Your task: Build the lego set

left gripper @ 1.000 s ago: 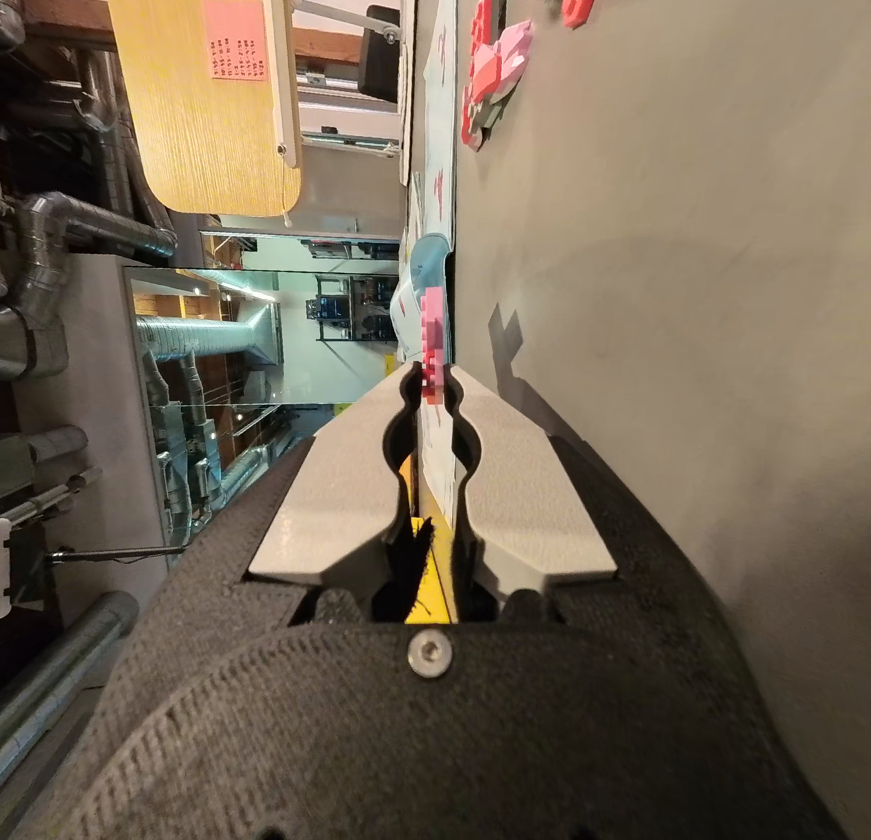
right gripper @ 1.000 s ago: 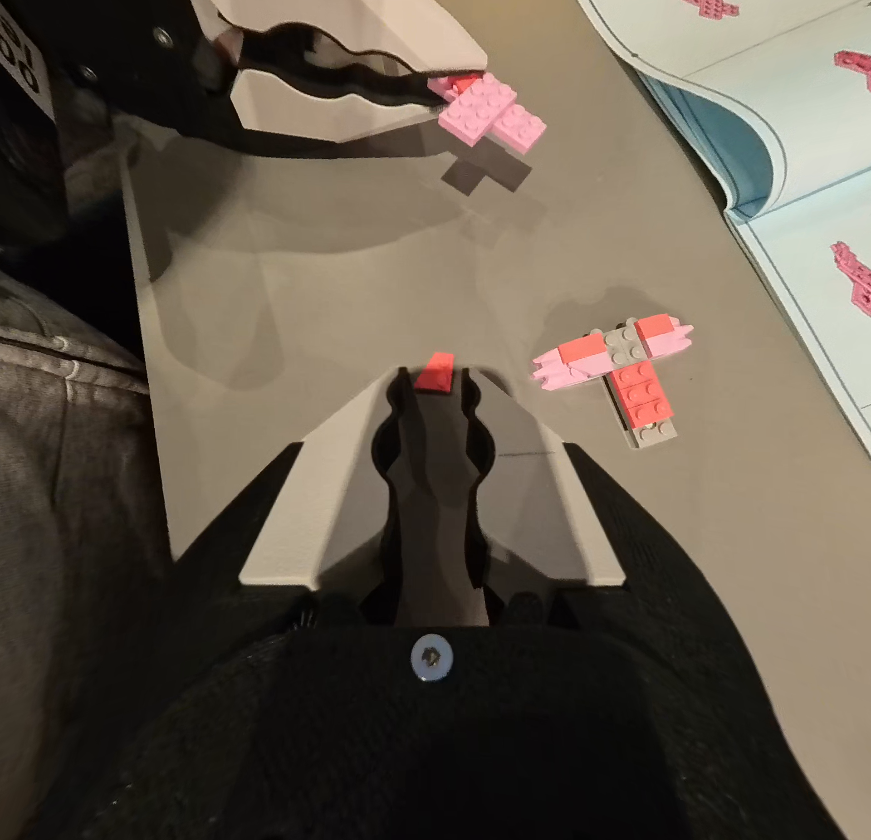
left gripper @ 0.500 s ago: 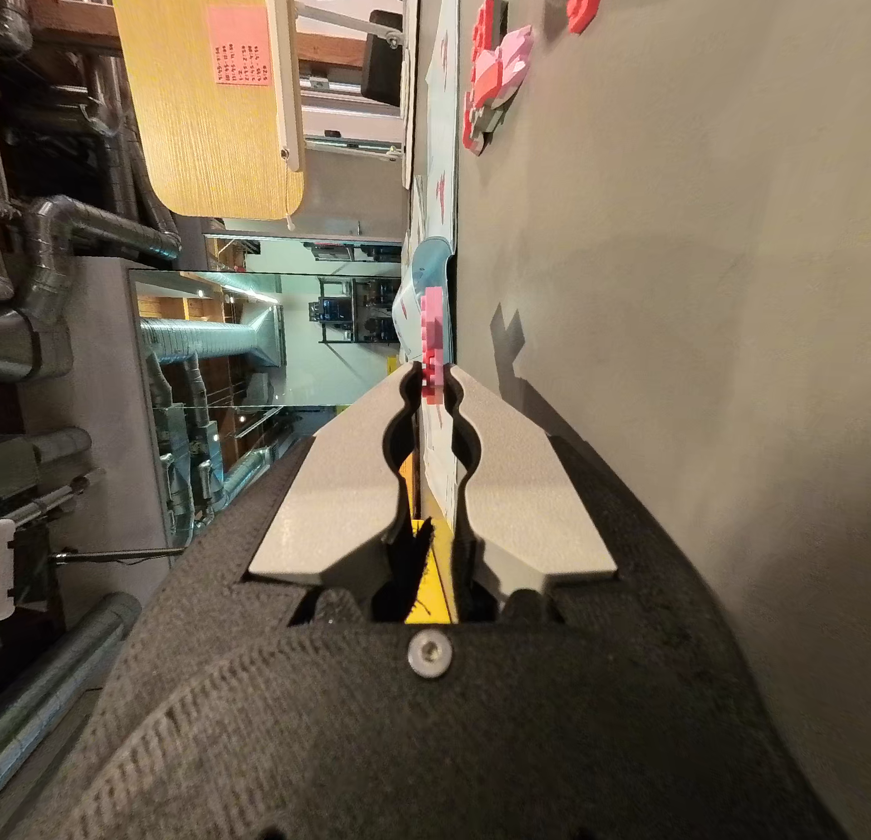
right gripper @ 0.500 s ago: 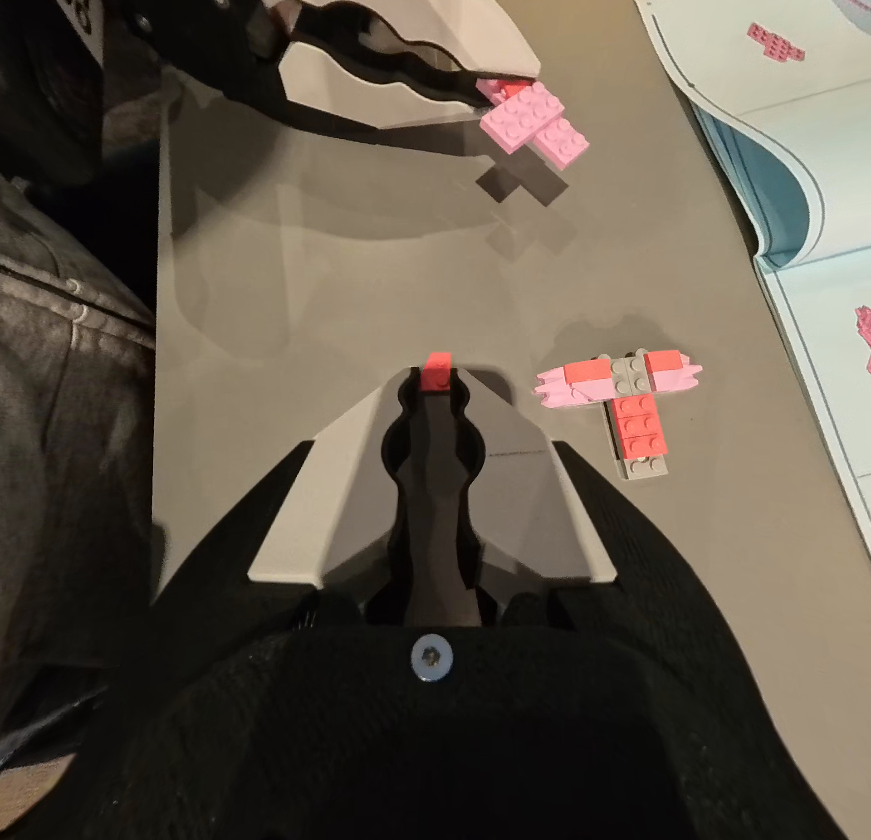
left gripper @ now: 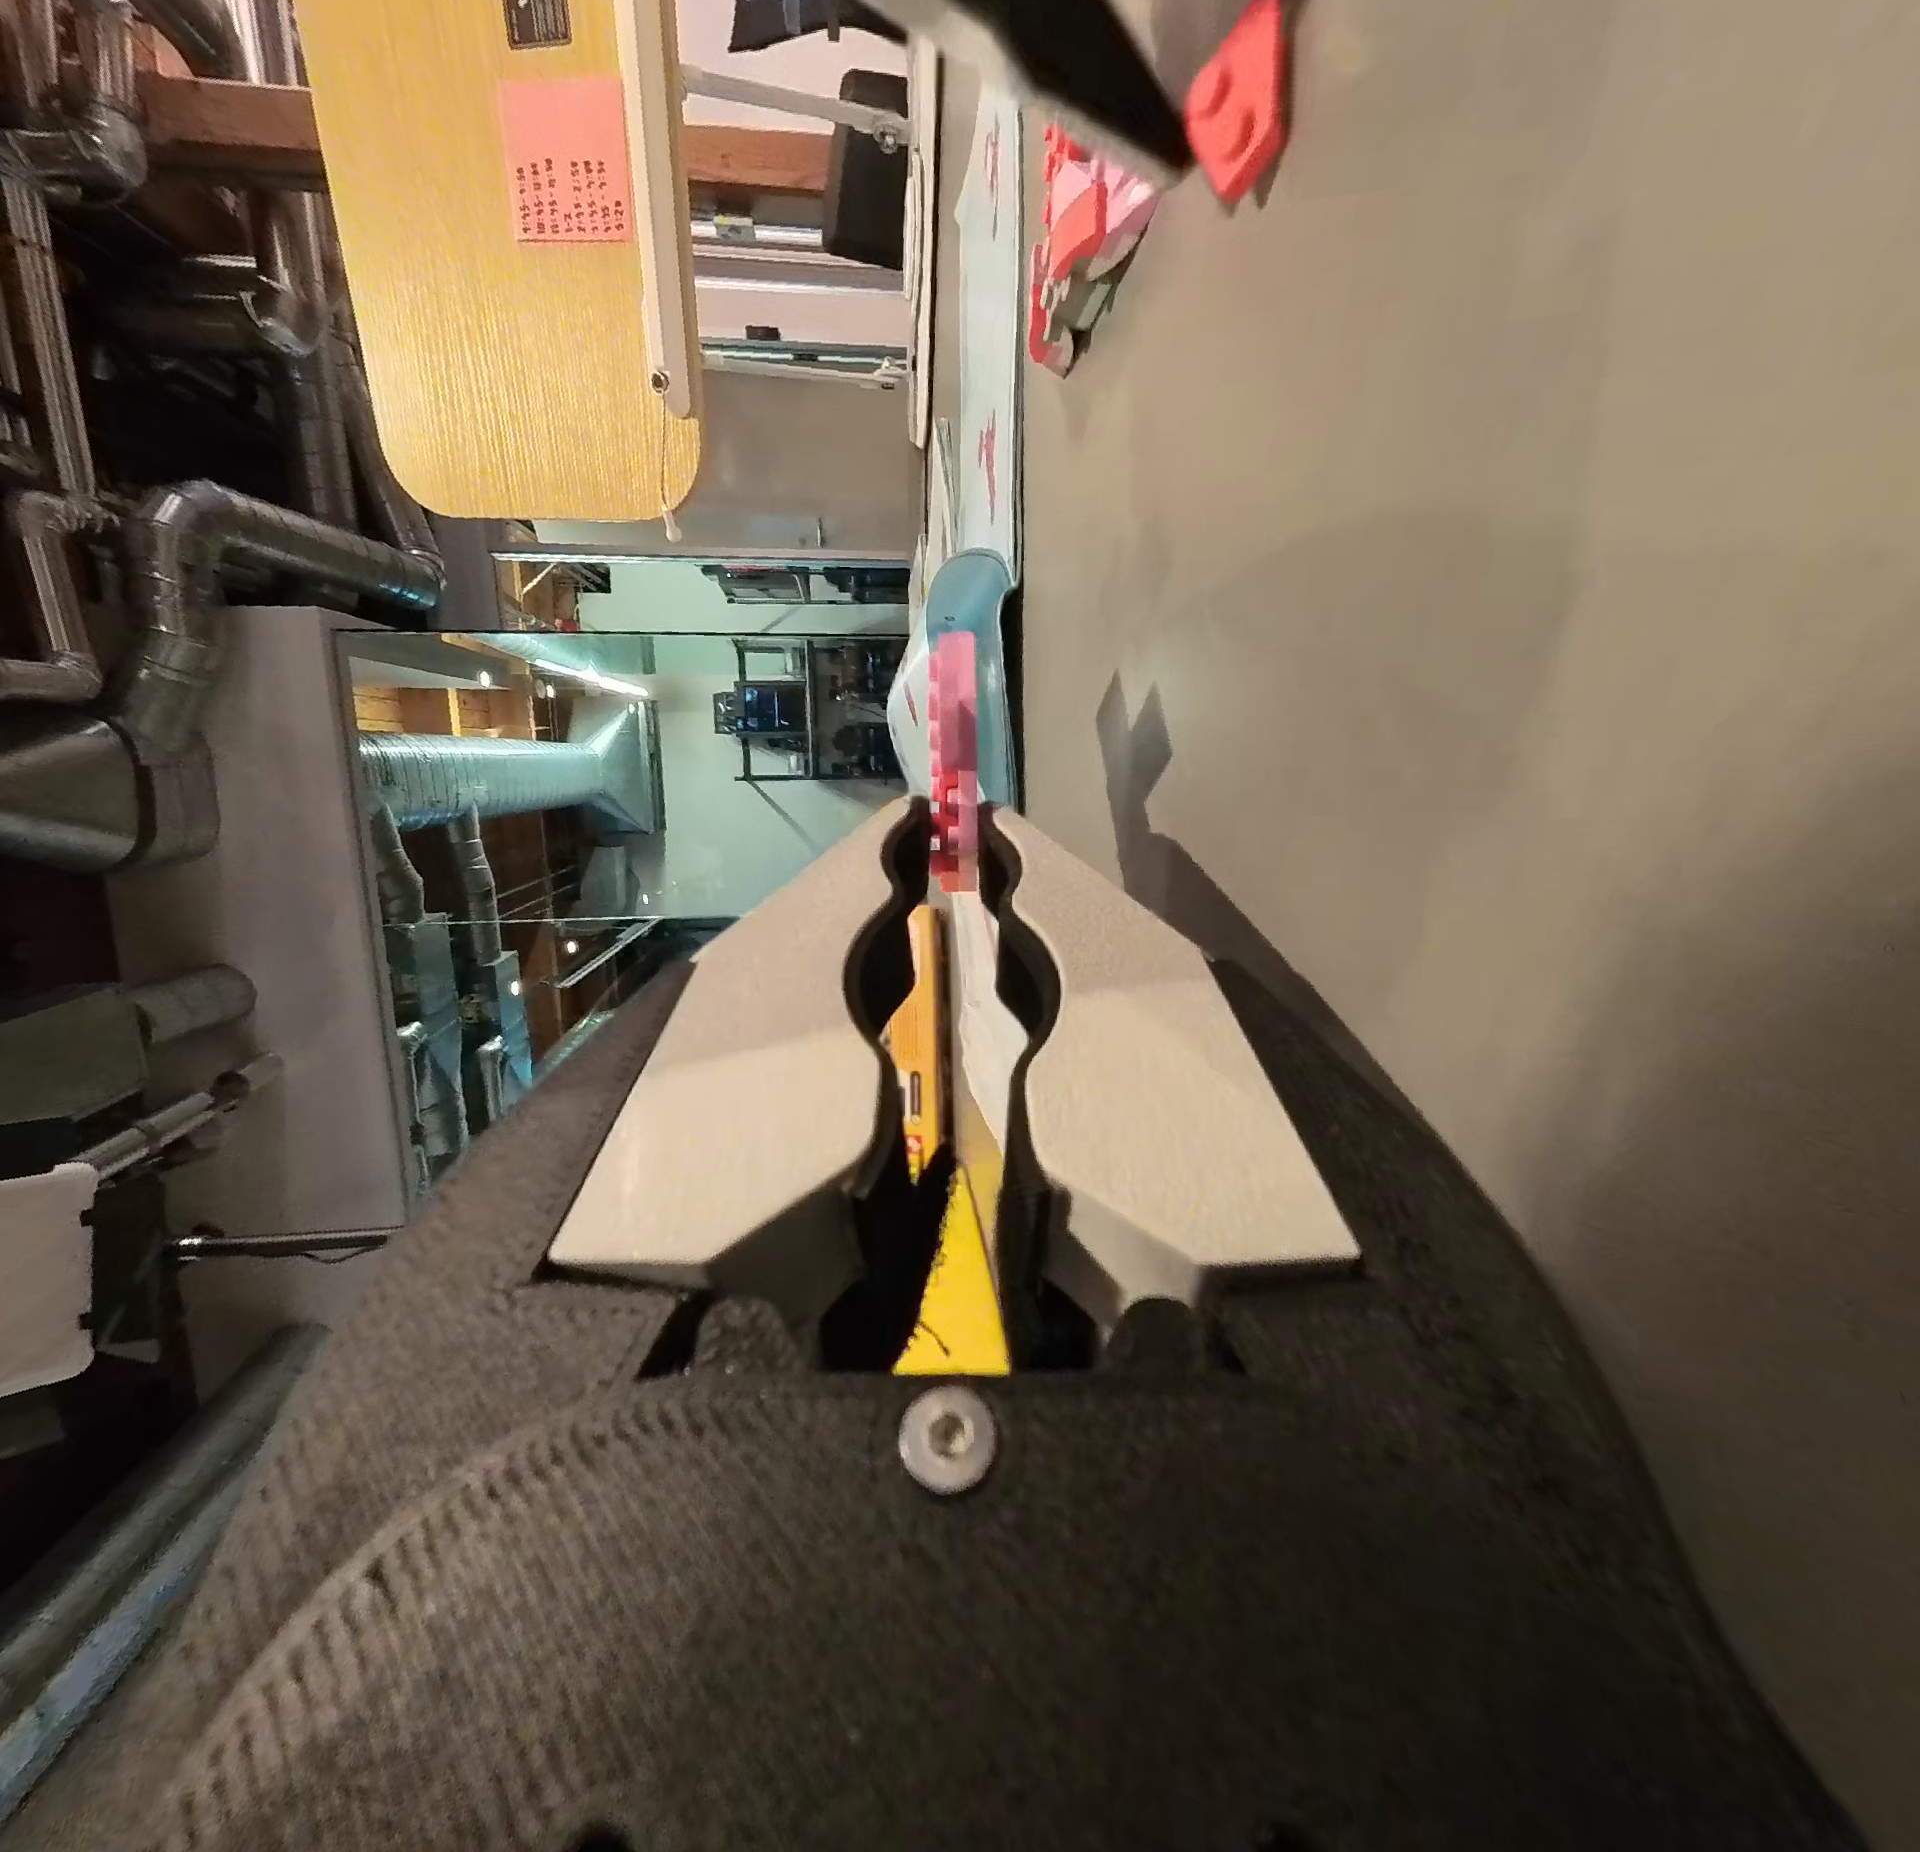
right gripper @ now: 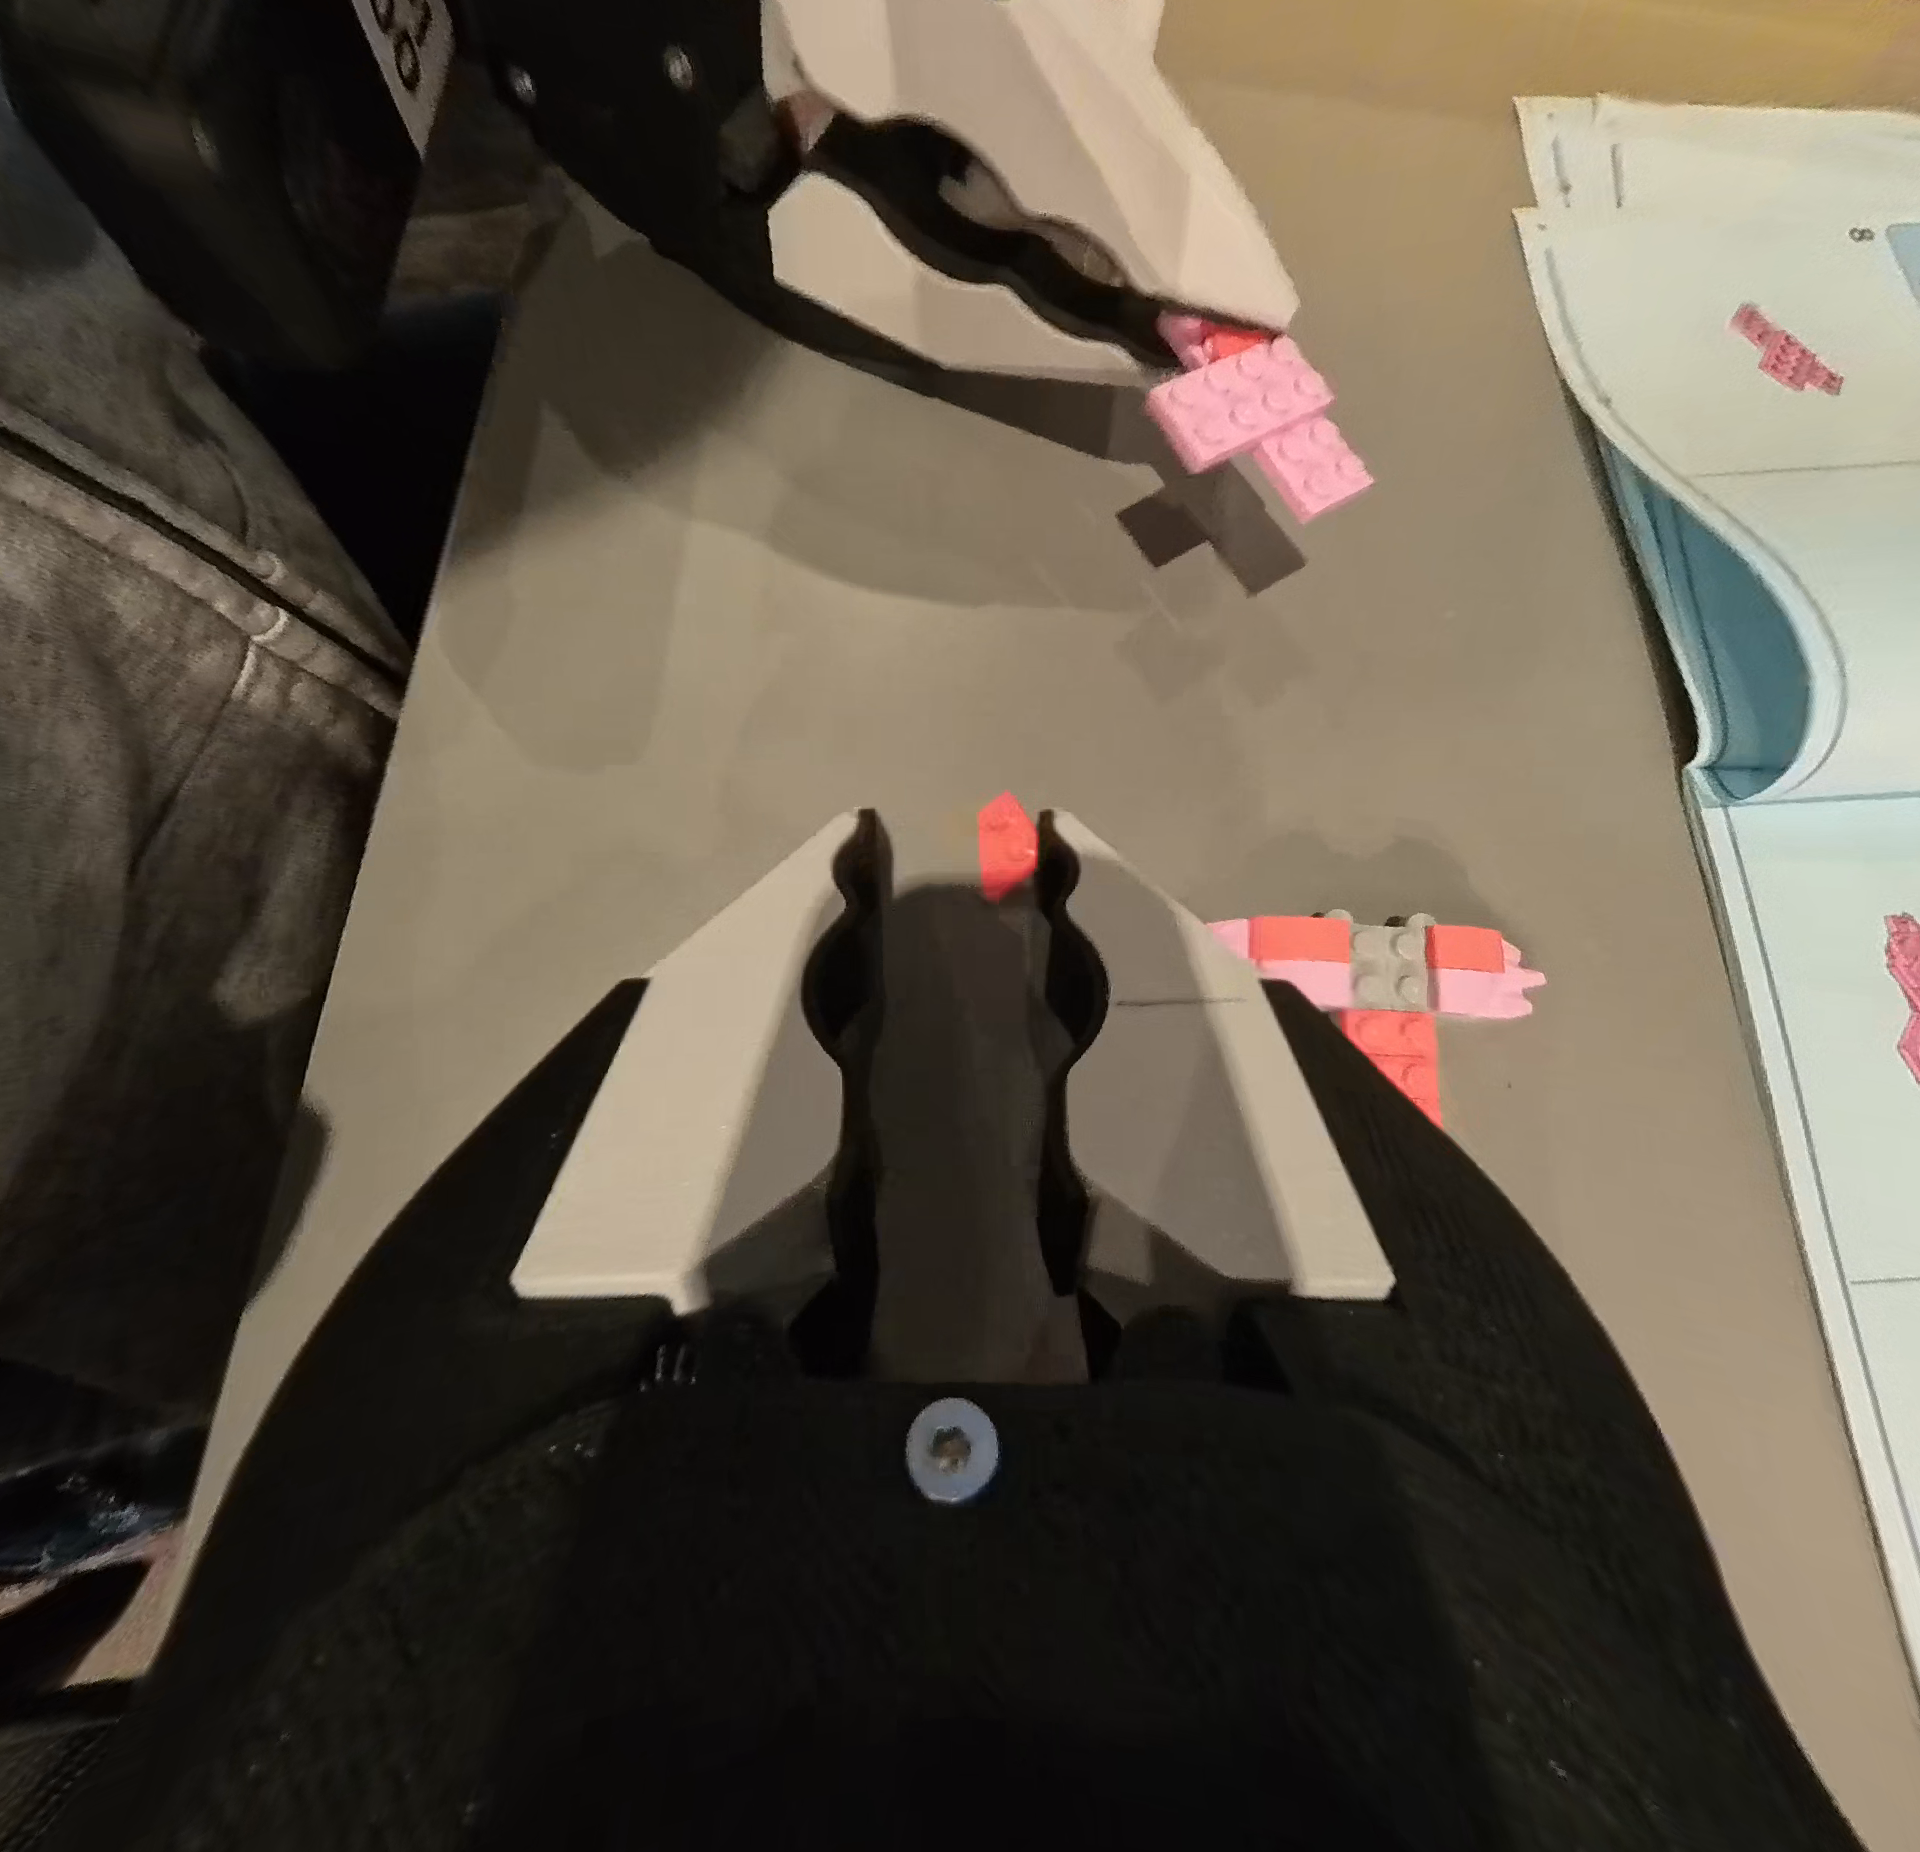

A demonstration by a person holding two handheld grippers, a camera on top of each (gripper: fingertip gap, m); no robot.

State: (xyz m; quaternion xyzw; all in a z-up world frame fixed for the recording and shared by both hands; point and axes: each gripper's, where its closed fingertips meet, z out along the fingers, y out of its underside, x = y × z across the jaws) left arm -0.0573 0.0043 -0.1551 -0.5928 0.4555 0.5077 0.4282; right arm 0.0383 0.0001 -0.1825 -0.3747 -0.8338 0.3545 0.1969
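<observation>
At lower centre of the right wrist view, the right gripper (right gripper: 951, 836) stands with fingers apart, a small red piece (right gripper: 1006, 846) against its right finger; whether it grips cannot be told. Beyond, upper right, the left gripper (right gripper: 1226, 332) pinches the pink plate assembly (right gripper: 1257, 415) above the counter (right gripper: 727, 659). Light, rigid and slick, both likely want edge holds, studs clear.

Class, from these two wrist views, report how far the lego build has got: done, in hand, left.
Done: a pink, red and grey winged piece lies assembled on the table. In hand: the left claw grips a small stack of pink plates; a small red piece sits at the right claw tip, jaws wider than it. Left: joining these; the instruction booklet lies open.
</observation>
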